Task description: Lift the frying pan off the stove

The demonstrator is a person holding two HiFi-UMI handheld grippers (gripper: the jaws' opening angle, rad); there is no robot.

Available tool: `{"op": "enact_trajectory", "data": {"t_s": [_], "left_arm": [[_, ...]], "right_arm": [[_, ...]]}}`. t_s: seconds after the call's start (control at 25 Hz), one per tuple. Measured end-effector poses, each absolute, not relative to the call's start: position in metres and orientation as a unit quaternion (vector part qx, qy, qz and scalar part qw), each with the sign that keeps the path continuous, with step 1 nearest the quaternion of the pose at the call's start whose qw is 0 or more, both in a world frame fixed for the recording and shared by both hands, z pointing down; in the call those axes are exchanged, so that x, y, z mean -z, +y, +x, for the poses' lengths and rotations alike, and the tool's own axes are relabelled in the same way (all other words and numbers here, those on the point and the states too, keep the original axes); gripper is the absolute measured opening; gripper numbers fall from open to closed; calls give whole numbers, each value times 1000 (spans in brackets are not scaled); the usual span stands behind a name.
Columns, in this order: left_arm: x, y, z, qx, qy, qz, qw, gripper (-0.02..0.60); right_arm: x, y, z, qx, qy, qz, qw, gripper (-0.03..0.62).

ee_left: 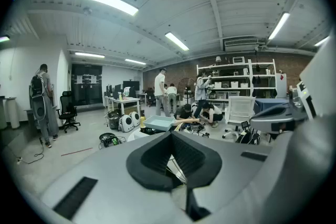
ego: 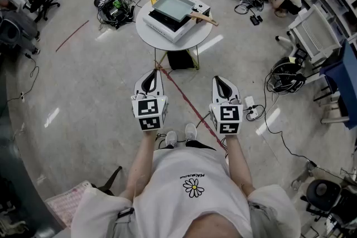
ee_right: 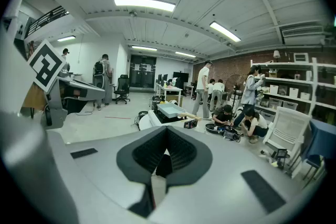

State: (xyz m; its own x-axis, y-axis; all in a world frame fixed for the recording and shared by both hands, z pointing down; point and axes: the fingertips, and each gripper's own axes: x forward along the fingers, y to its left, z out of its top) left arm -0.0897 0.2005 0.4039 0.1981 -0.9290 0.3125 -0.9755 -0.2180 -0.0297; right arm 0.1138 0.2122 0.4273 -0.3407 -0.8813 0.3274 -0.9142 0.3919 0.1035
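A square pale-blue frying pan sits on a boxy white stove, round white table, seemingly concrete floor. The left gripper and right gripper are closed and empty.

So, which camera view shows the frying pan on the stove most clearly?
The head view: it looks down on the frying pan, showing its square shape, its wooden handle and the stove under it. The left gripper view and right gripper view show it only small, far away and from the side.

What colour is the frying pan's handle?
The handle is light wood brown, sticking out of the frying pan. Head view shows it best.
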Motion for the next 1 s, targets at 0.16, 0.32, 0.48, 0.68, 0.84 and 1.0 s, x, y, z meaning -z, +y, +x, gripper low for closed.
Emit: {"op": "enact_trajectory", "data": {"t_s": [0.16, 0.32, 0.48, 0.68, 0.84, 1.0], "left_arm": [[-399, 206, -85, -129, -627, 762, 97, 0], [-402, 212, -80, -132, -631, 757, 105, -1], [-408, 216, -70, -133, -631, 756, 113, 0], [-410, 216, -57, -131, -634, 754, 109, 0], [-413, 220, -51, -120, -644, 747, 110, 0], [-416, 227, -53, -116, -656, 736, 117, 0]], "right_arm": [[-424, 215, 124, -50, -818, 550, 163, 2], [-428, 217, 129, -63, -819, 547, 159, 2], [-436, 219, 135, -73, -822, 541, 161, 2], [-435, 218, 142, -80, -832, 530, 141, 2], [-445, 218, 147, -76, -841, 516, 146, 2], [-454, 223, 149, -86, -844, 507, 153, 2]]}}
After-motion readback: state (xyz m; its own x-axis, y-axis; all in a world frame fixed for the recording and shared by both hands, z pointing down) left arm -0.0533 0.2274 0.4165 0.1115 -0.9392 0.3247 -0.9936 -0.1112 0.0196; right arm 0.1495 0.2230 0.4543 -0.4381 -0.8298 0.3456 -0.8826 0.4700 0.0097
